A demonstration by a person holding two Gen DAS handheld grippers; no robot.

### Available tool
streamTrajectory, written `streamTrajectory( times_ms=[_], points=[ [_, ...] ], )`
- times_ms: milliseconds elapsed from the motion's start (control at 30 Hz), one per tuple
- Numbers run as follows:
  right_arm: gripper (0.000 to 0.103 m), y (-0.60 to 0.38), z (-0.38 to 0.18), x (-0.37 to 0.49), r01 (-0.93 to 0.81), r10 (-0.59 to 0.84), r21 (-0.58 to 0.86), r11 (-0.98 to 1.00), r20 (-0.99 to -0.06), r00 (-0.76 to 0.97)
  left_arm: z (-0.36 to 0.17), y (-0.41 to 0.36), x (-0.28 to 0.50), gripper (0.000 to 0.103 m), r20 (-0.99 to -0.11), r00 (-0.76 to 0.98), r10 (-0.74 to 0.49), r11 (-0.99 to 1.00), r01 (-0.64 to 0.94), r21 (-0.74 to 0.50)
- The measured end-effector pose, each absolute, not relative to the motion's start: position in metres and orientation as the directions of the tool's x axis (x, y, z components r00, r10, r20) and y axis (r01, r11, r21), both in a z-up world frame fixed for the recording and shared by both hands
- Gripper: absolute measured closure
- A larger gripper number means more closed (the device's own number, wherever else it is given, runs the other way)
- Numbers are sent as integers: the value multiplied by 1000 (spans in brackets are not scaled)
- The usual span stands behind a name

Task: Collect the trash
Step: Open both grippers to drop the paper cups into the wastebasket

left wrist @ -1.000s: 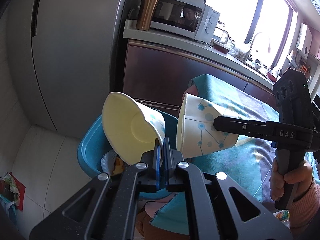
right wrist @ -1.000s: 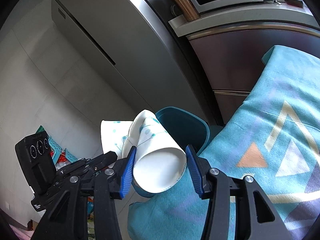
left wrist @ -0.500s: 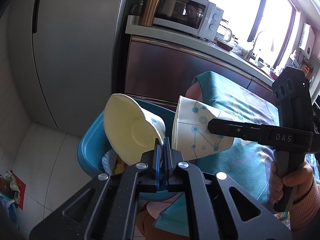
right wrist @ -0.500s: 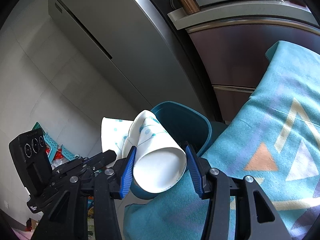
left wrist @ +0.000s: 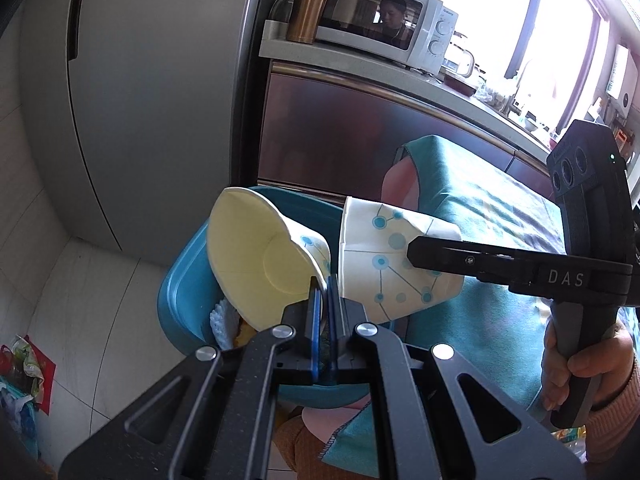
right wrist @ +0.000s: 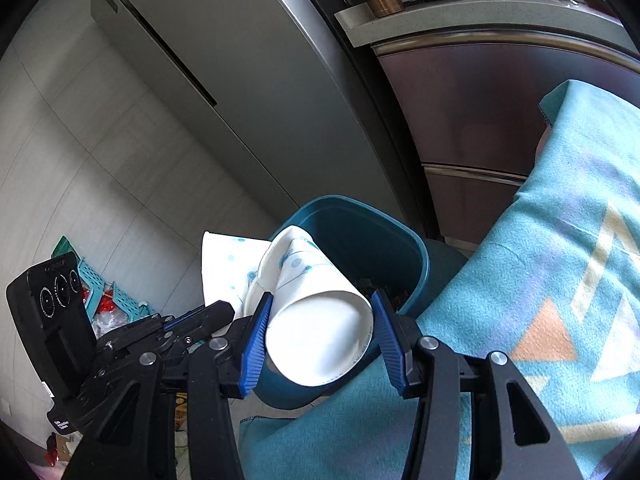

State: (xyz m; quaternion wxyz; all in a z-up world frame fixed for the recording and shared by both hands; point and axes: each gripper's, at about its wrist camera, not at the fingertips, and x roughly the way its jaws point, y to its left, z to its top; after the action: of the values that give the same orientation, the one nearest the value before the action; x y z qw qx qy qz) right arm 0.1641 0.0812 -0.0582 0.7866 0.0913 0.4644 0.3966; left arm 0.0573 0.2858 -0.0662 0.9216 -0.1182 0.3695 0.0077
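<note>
My left gripper (left wrist: 325, 280) is shut on the rim of a crushed paper cup (left wrist: 256, 264), its cream inside facing me, held over a teal trash bin (left wrist: 180, 300). My right gripper (right wrist: 318, 308) is shut on a second white paper cup with blue dots (right wrist: 316, 332), gripped across its base, tilted toward the same bin (right wrist: 360, 232). In the left wrist view the right gripper (left wrist: 412, 248) holds that cup (left wrist: 384, 268) just right of mine. Trash lies in the bin's bottom.
A table with a teal patterned cloth (right wrist: 560, 280) stands right of the bin. A grey fridge (left wrist: 152, 80) and a dark cabinet (left wrist: 360, 136) with a microwave (left wrist: 384, 28) stand behind. A teal basket with litter (right wrist: 104, 296) sits on the floor at left.
Both grippers have edged forward with their cups, which now sit a little further over the bin. Both grips are unchanged.
</note>
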Motion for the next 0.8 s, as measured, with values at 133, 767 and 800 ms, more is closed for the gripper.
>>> streamTrajectory(
  times_ms=[133, 767, 800],
  points=[
    [55, 85, -60, 163, -535, 701, 508, 676, -667, 253, -69, 286, 61, 99, -690, 721, -68, 972, -108, -208],
    [54, 111, -60, 163, -551, 665, 459, 697, -701, 259, -94, 290, 73, 96, -729, 683, -35, 971, -150, -188],
    [54, 111, -60, 162, -552, 664, 457, 698, -702, 259, -96, 291, 73, 96, -731, 682, -35, 970, -152, -188]
  ],
)
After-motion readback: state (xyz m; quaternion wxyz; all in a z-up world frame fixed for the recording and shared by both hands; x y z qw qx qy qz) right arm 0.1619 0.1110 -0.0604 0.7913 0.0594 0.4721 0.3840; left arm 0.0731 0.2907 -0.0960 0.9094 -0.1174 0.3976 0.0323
